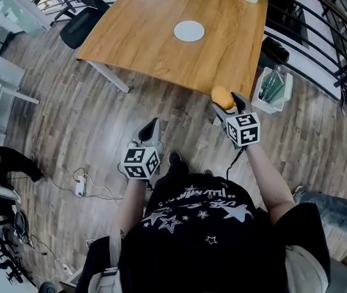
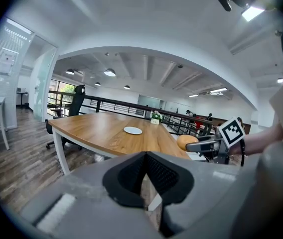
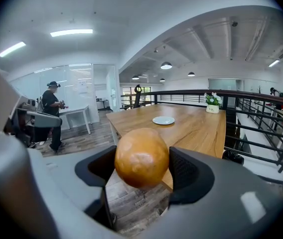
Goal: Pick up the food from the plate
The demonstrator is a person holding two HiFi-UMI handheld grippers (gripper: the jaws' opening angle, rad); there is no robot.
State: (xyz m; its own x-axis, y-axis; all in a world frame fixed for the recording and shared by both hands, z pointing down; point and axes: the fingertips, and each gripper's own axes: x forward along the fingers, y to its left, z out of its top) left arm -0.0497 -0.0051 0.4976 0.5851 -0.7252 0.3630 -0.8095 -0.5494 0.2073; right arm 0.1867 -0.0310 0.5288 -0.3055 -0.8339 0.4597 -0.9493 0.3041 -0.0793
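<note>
Between the pads of your right tool point(image 3: 141, 169) sits the task's thing, a round golden-brown piece of food with a smooth glossy skin point(image 3: 141, 157). The two dark pads press on its left and right sides, and it bulges above and below them. It is close to a ball, a little taller than wide, so there is no long axis to line up with.

In the head view the food hangs in the air just off the near edge of the light wooden table point(image 1: 143, 35), above the grey plank floor point(image 1: 69, 121). The round white plate point(image 1: 189, 30) lies well apart from it, ahead and slightly to your left near the middle of the table, and it is bare.

So the pick-up looks done. The food lies inside the right tool, not ahead of it, and no reach is left. What matters next, I judge, is an even squeeze, since a ball held only at its sides could roll out downward.

Your left tool point(image 1: 154, 126) hangs low beside your body with its jaws pressed together on nothing, further from the table than the right.
</note>
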